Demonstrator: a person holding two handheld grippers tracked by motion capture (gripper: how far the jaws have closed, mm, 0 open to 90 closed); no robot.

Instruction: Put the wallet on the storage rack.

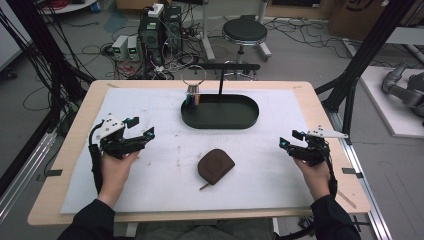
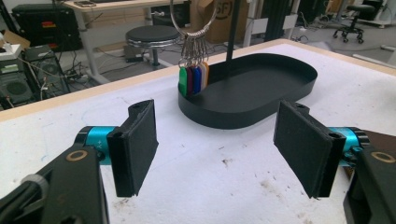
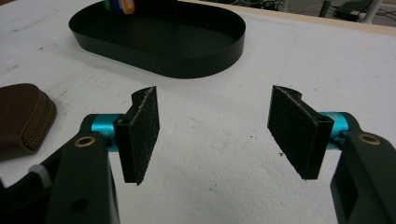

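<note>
Both grippers released, nothing between the jaws. Left gripper [image 1: 142,128] hovers over the white mat at the left of the tabletop [image 1: 75,120] — jaws wide, aimed toward the black oval tray [image 1: 240,120]. Right gripper [image 1: 289,139] sits at the right side, jaws spread too, pointing inward. Brown zip pouch [image 1: 216,165] lies flat on the mat between the two, near the front edge, well apart from both. Key ring [image 1: 193,75] with coloured tags [image 2: 194,79] hangs at the tray's left end, tags inside the rim, from the tray's black stand.
</note>
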